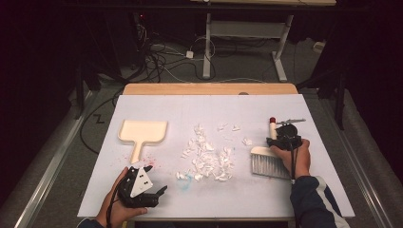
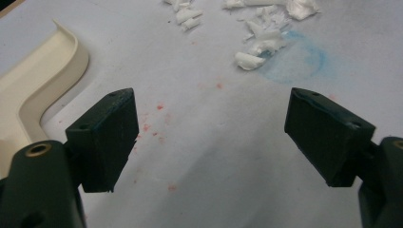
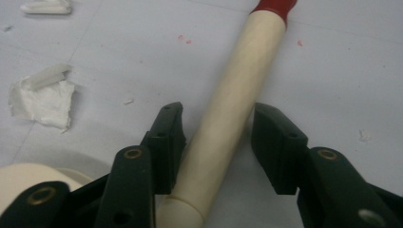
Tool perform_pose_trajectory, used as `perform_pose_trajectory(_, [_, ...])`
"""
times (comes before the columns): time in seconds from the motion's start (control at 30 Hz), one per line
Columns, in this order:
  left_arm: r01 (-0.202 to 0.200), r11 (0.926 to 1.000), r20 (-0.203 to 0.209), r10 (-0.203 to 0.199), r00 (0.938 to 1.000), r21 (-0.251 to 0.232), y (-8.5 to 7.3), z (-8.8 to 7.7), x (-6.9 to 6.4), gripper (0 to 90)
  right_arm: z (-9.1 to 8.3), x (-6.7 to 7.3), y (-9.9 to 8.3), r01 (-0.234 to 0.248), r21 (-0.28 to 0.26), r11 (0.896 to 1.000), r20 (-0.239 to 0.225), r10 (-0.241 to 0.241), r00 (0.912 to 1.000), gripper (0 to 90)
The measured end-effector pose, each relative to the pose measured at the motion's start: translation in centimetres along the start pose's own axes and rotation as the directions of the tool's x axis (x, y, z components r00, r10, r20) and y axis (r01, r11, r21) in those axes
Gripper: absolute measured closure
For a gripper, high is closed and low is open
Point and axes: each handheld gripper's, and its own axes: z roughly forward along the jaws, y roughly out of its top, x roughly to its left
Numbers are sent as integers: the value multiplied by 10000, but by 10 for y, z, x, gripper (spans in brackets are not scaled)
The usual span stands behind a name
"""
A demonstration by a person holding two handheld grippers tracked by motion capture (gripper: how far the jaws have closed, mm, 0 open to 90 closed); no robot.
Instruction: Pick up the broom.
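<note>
At the right of the high view the right gripper sits over the cream handle of a small brush, whose grey bristles fan out toward the lower edge of the frame and whose red tip points to the upper part. In the right gripper view the handle runs from the bottom centre up to the red tip at the upper right, lying between the two black jaws; the left jaw rests against its side, while a thin gap seems to separate the right jaw from it, so the jaws bracket the handle without a full pinch. A torn white scrap lies at the left of that frame. The left gripper rests at the lower left of the high view, its jaws spread wide with nothing between them. Just above it lies the cream dustpan, handle pointing toward the bottom of the frame. In the left gripper view the dustpan's rim curves along the left edge. A loose heap of white paper scraps lies in the middle of the pale table sheet, between dustpan and brush.
</note>
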Motion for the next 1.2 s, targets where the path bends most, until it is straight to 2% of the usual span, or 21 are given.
perform_pose_trajectory(0.13, [-8,10000,73,8,10000,27,1,2,-1,178,1,0,1,-18,23,10000,-60,18,10000,613])
perform_pose_trajectory(0.27, [-42,10000,121,42,9999,69,1,3,-2,178,1,2,2,227,0,9997,-122,-227,9997,711])
perform_pose_trajectory(0.4, [-42,9999,143,41,9999,107,1,3,-2,178,1,2,2,304,-4,9995,-125,-304,9995,713])
perform_pose_trajectory(0.57, [-3,9999,126,2,9999,118,1,3,-2,178,-2,-1,0,468,-138,9988,-356,-473,9982,714])
perform_pose_trajectory(0.73, [67,9999,115,-68,9999,115,1,3,-2,178,-16,-6,-4,534,-783,9955,-742,-592,9955,714])
perform_pose_trajectory(0.87, [127,9999,111,-128,9999,117,1,3,-2,178,-34,-9,-9,696,-1574,9851,-987,-859,9914,715])
perform_pose_trajectory(1.03, [231,9997,100,-231,9997,39,3,2,-3,178,-66,-7,-19,903,-2788,9561,-1288,-1304,9831,714])
perform_pose_trajectory(1.1, [328,9994,149,-327,9994,-72,5,2,-3,178,-78,-4,-24,912,-3077,9471,-1321,-1375,9817,714])
perform_pose_trajectory(1.2, [505,9984,227,-499,9985,-250,8,1,-3,178,-94,-4,-31,1011,-3602,9274,-1358,-1594,9778,715])
